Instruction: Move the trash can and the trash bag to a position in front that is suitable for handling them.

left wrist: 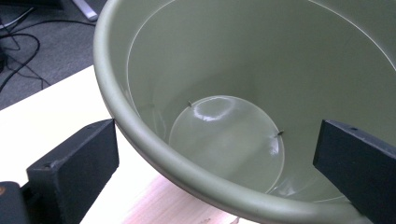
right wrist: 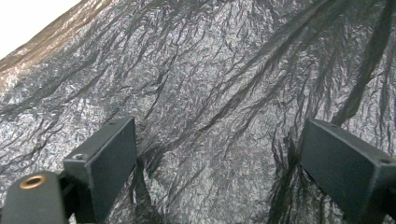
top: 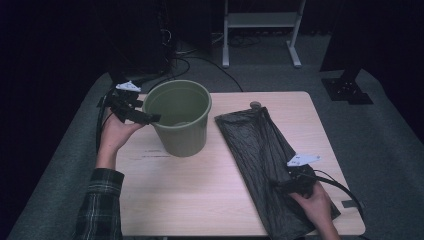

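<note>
An olive-green plastic bucket (top: 179, 120) stands upright and empty on the left half of the wooden table (top: 200, 190). My left gripper (top: 152, 118) is at its left rim, open. In the left gripper view the bucket's rim (left wrist: 154, 144) runs between the wide-apart jaws of the left gripper (left wrist: 217, 133), one jaw outside the wall and one inside, neither pressing on it. A crumpled black plastic bag (top: 257, 155) lies flat across the right half of the table. My right gripper (top: 282, 183) rests low over its near end, open, with the bag's film (right wrist: 210, 84) spread between its jaws (right wrist: 219, 128).
A small round object (top: 255, 105) sits by the bag's far end. Behind the table are a white stand (top: 260, 30), floor cables (top: 200, 60) and a black stand base (top: 347, 90). The bag's near end hangs over the table's front edge.
</note>
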The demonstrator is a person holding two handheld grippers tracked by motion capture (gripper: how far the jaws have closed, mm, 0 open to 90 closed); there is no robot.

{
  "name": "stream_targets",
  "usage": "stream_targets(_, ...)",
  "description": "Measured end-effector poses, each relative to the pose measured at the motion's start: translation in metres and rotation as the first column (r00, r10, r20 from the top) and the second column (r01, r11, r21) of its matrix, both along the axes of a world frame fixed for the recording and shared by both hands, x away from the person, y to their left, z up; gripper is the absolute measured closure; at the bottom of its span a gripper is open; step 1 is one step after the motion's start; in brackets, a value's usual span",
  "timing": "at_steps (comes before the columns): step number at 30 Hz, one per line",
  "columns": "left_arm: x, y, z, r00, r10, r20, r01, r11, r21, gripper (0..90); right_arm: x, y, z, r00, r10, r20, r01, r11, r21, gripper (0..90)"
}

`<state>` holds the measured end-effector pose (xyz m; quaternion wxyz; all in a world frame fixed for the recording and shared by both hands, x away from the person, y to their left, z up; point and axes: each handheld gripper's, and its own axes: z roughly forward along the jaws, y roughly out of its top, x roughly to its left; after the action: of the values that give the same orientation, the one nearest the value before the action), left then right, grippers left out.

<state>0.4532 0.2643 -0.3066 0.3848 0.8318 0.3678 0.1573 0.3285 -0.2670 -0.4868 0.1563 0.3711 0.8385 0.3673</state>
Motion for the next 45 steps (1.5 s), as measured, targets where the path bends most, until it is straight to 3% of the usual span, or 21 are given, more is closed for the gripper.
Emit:
stream_targets(7,-0.013,-0.010,-0.003,0.9977,-0.068,-0.002,0.068,0.9968,-0.043,0.0,0.000,0.000,0.000,1.0000,0.001,-0.001,-0.001,1.000,-0.002,9.7)
stream_targets(23,-0.050,-0.037,-0.002,0.9875,-0.158,0.001,0.158,0.9874,-0.015,0.0,0.000,0.000,0.000,1.0000,0.000,0.001,0.000,1.000,0.000,9.7)
stream_targets(37,-0.085,-0.076,-0.001,0.9640,-0.266,0.001,0.266,0.9640,0.003,0.0,-0.001,-0.003,0.000,0.9997,0.025,-0.001,-0.025,1.000,-0.001,9.6)
stream_targets(45,-0.098,-0.087,-0.001,0.9523,-0.305,0.004,0.305,0.9523,-0.006,0.0,-0.001,-0.003,0.000,0.9997,0.026,-0.001,-0.026,1.000,-0.001,9.6)
